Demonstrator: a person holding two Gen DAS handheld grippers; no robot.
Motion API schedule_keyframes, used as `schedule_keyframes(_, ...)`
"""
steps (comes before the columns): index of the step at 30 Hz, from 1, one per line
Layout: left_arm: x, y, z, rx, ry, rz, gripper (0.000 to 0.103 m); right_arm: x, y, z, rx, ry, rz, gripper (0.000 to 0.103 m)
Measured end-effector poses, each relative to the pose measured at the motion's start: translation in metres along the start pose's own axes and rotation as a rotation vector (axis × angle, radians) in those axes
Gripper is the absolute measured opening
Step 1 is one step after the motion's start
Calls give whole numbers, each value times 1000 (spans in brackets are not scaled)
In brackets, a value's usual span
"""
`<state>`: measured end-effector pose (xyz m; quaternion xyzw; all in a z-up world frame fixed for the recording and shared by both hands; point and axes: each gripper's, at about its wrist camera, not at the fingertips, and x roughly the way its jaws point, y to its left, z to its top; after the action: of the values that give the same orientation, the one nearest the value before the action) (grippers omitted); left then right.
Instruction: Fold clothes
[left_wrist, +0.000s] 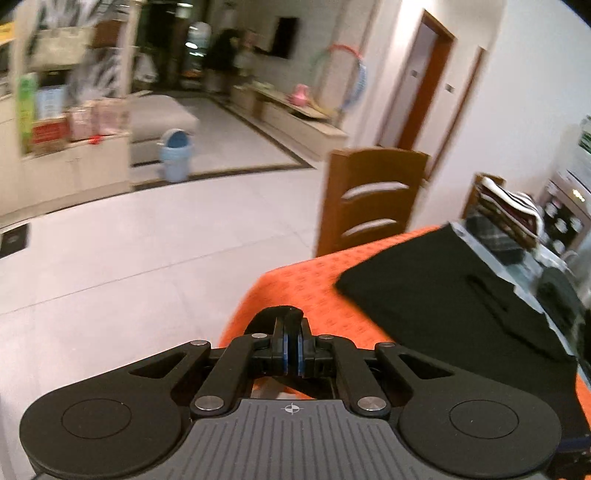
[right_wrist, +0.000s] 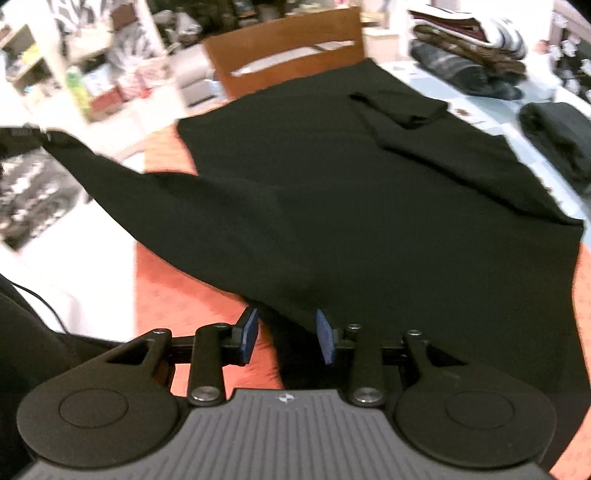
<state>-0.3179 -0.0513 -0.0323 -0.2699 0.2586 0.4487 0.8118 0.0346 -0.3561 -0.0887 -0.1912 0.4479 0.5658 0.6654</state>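
Pinching black garment (right_wrist: 332, 192) edge, left tongs (left_wrist: 291, 332) raised off-table, right tongs (right_wrist: 287, 334) released, low over hem.

Bare orange tablecloth (right_wrist: 177, 295) left, wooden chair (right_wrist: 291, 48) behind, folded stack (right_wrist: 469, 40) right.

A black garment (right_wrist: 332, 192) lies spread over the orange-covered desk (right_wrist: 177, 295), mostly flat. One sleeve (right_wrist: 402, 107) is folded inward across its upper right part. The opposite sleeve (right_wrist: 122, 177) stretches out past the desk's left edge, lifted off the surface. Its near hem lies rumpled by the desk's front edge.
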Motion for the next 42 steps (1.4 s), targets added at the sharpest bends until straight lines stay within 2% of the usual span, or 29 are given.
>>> schedule_keyframes(4, -44, 27, -34, -56, -35, 70, 7, -5, 4, -5, 13, 5, 28, 47)
schedule_keyframes(12, -125, 87, -93, -183, -80, 200, 6, -10, 19, -31, 127, 15, -81, 47)
schedule_keyframes(17, -156, 111, -129, -218, -59, 252, 6, -19, 39, -59, 125, 22, -104, 47)
schedule_keyframes(19, -162, 115, -142, -217, -42, 265, 6, -23, 44, -68, 122, 26, -102, 47)
schedule_keyframes(21, -166, 119, -152, -238, -16, 237, 8, -25, 48, -74, 117, 28, -102, 47)
schedule_keyframes(22, -168, 121, -157, -249, -3, 223, 12, -26, 49, -75, 114, 27, -103, 47)
schedule_keyframes(23, -167, 119, -155, -241, -5, 218, 16, -26, 50, -76, 110, 26, -104, 47)
schedule_keyframes(25, -165, 114, -151, -225, -10, 209, 42, -28, 52, -78, 105, 21, -105, 47)
schedule_keyframes(27, -162, 110, -147, -209, -15, 199, 54, -30, 51, -77, 108, 13, -102, 47)
schedule_keyframes(31, -157, 102, -139, -177, -26, 179, 58, -33, 43, -72, 120, -5, -108, 47)
schedule_keyframes(37, -110, 66, -98, -78, -19, 123, 61, -35, 16, -64, 194, -54, -144, 47)
schedule_keyframes(42, -61, 21, -56, 37, -16, 39, 62, -39, -18, -68, 308, -118, -210, 47)
